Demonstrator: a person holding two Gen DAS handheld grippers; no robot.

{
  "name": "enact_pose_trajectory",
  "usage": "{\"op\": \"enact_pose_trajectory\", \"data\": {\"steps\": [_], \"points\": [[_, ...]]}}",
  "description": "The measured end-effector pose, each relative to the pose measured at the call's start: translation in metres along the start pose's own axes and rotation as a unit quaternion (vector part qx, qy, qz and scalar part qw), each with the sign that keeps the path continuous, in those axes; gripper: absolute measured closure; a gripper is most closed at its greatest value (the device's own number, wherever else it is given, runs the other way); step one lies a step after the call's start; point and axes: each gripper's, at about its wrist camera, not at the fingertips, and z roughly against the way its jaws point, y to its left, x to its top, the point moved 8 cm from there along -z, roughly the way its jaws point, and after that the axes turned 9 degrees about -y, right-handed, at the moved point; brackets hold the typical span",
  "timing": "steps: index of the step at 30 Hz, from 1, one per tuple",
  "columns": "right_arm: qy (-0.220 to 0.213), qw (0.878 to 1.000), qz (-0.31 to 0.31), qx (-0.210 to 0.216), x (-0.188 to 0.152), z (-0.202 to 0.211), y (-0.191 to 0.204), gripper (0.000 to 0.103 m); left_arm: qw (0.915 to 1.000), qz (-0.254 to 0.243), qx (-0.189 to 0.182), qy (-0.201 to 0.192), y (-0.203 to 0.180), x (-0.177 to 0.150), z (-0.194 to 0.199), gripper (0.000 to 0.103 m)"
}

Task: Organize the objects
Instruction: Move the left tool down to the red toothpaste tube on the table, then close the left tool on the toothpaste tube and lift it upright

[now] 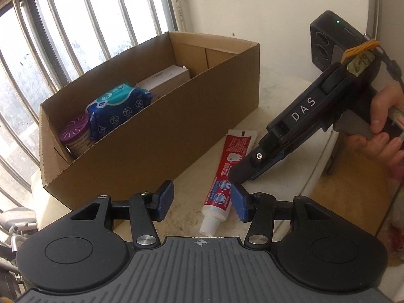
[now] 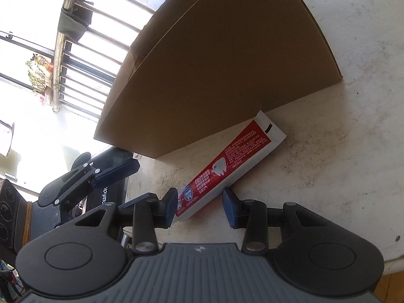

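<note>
Red toothpaste tube [image 1: 224, 174] lies flat, cap pointing away from the cardboard box [image 1: 161, 136].

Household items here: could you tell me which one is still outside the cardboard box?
The toothpaste tube lies flat on the table beside the cardboard box. The purple-lidded jar, blue wipes pack and white carton are all inside.

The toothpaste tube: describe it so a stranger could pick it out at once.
Find the open cardboard box on the pale table. The toothpaste tube lies flat on the table just outside the box's long wall. It is the only red-and-white thing, with a white cap, and the only item not in the box.
</note>
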Motion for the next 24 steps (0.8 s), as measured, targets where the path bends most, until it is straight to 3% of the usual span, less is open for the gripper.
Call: {"op": "enact_pose_trajectory", "data": {"steps": [4, 8, 13, 17, 19, 21, 24], "points": [[0.002, 1.0, 0.0, 0.003, 0.006, -0.004, -0.001, 0.06, 0.9981, -0.058, -0.021, 0.002, -0.008, -0.003, -0.011, 0.053], [-0.012, 1.0, 0.016, -0.013, 0.011, 0.011, -0.009, 0.06, 0.9936, -0.087, -0.07, 0.015, -0.012, -0.003, -0.027, 0.052], [-0.033, 0.999, 0.023, -0.034, 0.021, 0.031, -0.025, 0.06, 0.9914, -0.047, -0.111, 0.051, -0.006, -0.008, -0.051, 0.055], [-0.045, 0.998, 0.024, -0.044, 0.027, 0.04, -0.031, 0.06, 0.9895, -0.032, -0.138, 0.027, -0.004, -0.011, -0.053, 0.055], [-0.048, 0.998, 0.024, -0.045, 0.029, 0.04, -0.032, 0.06, 0.9897, -0.008, -0.139, 0.033, -0.003, -0.013, -0.052, 0.059], [-0.049, 0.998, 0.022, -0.044, 0.032, 0.039, -0.032, 0.06, 0.9892, 0.007, -0.14, 0.044, -0.002, -0.013, -0.05, 0.075], [-0.049, 0.998, 0.024, -0.041, 0.036, 0.036, -0.031, 0.06, 0.9903, -0.012, -0.133, 0.04, -0.008, -0.016, -0.045, 0.078]]}}
